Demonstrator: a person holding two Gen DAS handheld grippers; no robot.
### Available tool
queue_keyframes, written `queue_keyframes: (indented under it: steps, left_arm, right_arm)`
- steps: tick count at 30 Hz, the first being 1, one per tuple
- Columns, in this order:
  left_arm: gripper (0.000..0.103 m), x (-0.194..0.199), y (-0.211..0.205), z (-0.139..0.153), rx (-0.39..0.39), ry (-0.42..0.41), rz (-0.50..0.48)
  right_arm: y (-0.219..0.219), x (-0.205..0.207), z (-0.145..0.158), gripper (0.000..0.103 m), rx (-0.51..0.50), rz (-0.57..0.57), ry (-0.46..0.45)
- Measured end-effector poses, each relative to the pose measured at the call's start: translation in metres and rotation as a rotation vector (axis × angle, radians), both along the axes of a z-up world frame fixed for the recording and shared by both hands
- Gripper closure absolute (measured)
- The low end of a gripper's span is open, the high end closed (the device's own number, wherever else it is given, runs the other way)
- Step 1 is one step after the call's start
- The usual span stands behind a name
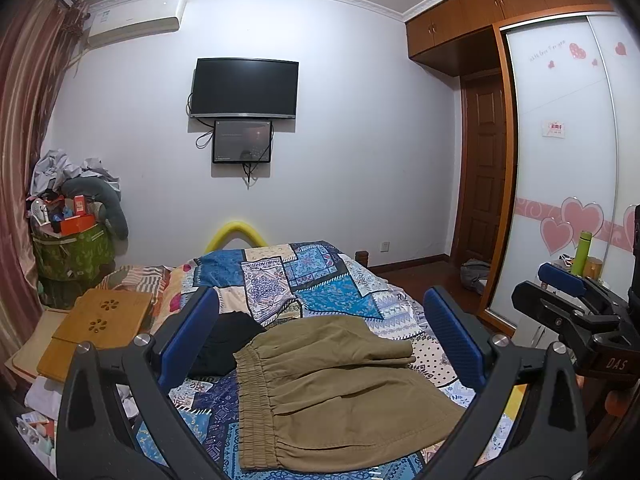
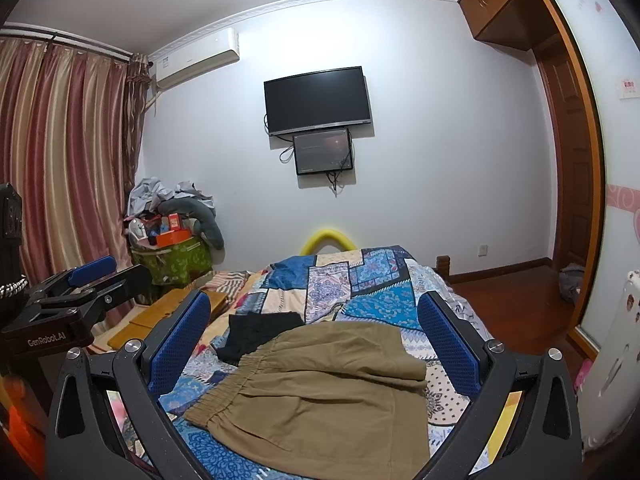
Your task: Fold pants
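Note:
Khaki pants (image 1: 332, 392) (image 2: 320, 396) lie folded over on the patchwork bedspread (image 1: 320, 280) (image 2: 360, 288), elastic waistband toward the left. A black garment (image 1: 230, 342) (image 2: 260, 334) lies beside them, partly under the waistband. My left gripper (image 1: 320, 344) hovers above the pants, open, with nothing between its blue pads (image 1: 188, 340). My right gripper (image 2: 316, 344) is also open and empty over the pants. Each gripper shows at the edge of the other's view: the right gripper (image 1: 560, 280) and the left gripper (image 2: 92, 272).
A wooden lap desk (image 1: 96, 324) (image 2: 168, 316) rests left of the bed. A green bin piled with clutter (image 1: 72, 240) (image 2: 172, 248) stands in the corner by the curtain. A wardrobe (image 1: 560, 140) and a green bottle (image 1: 582, 252) are on the right. A TV (image 1: 244, 88) hangs on the far wall.

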State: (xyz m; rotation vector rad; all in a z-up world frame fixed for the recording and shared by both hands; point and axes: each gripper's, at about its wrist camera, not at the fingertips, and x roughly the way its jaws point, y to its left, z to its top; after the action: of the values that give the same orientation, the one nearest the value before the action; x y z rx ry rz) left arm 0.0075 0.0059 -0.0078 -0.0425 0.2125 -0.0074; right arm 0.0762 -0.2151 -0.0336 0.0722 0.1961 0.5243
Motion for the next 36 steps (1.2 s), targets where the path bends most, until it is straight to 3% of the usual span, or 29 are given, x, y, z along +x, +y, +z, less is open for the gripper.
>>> queue_keyframes:
  steps: [36]
  left_arm:
    - [0.000,0.0067,-0.0067,-0.0017,0.015,0.013,-0.012]
  right_arm:
    - [-0.0038,0.0029,-0.0025,0.000,-0.008,-0.015,0.009]
